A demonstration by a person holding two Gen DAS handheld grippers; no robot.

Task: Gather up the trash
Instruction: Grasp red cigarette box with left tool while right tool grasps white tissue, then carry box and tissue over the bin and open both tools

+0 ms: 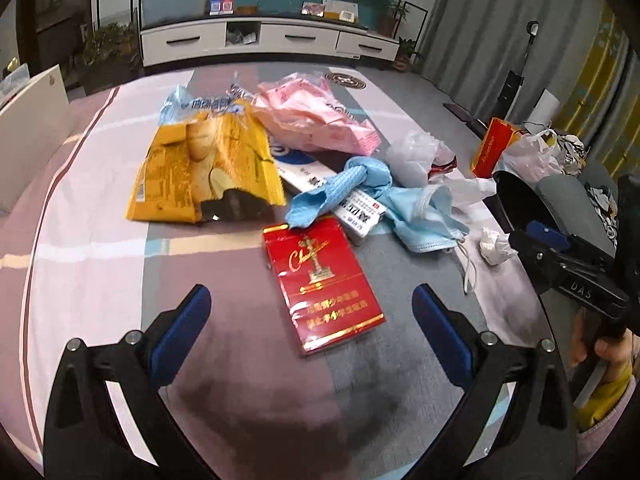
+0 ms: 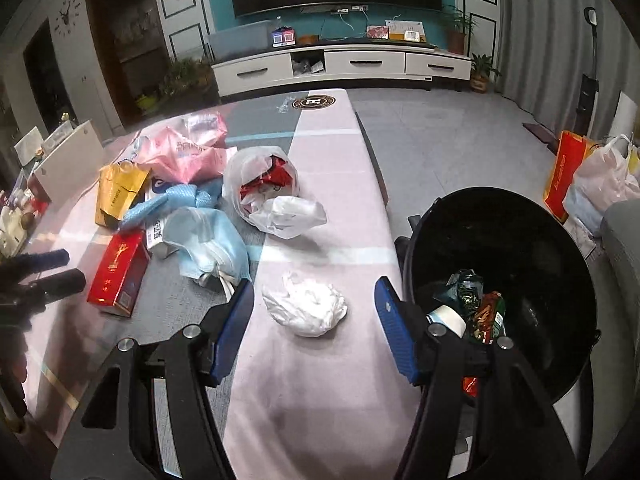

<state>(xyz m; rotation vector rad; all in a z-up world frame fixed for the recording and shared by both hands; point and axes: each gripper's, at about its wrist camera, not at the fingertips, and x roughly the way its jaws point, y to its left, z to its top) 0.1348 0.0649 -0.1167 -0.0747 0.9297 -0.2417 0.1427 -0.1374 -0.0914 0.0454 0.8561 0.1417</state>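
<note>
Trash lies on the table: a red cigarette pack (image 1: 322, 284) (image 2: 117, 271), a yellow snack bag (image 1: 204, 172), a pink plastic bag (image 1: 316, 114), a blue cloth (image 1: 340, 190), a blue face mask (image 1: 426, 216) and a crumpled white tissue (image 2: 306, 304) (image 1: 496, 245). My left gripper (image 1: 312, 316) is open, with the red pack between its fingers. My right gripper (image 2: 314, 312) is open, with the tissue between its fingertips. A black trash bin (image 2: 520, 240) holding some wrappers stands at the table's right edge.
A white plastic bag with red scraps (image 2: 262, 180) lies mid-table. A white box (image 1: 30, 132) stands at the left edge. An orange paper bag (image 2: 564, 174) and a tied plastic bag (image 2: 600, 184) sit on the floor. A TV cabinet (image 2: 340, 66) is behind.
</note>
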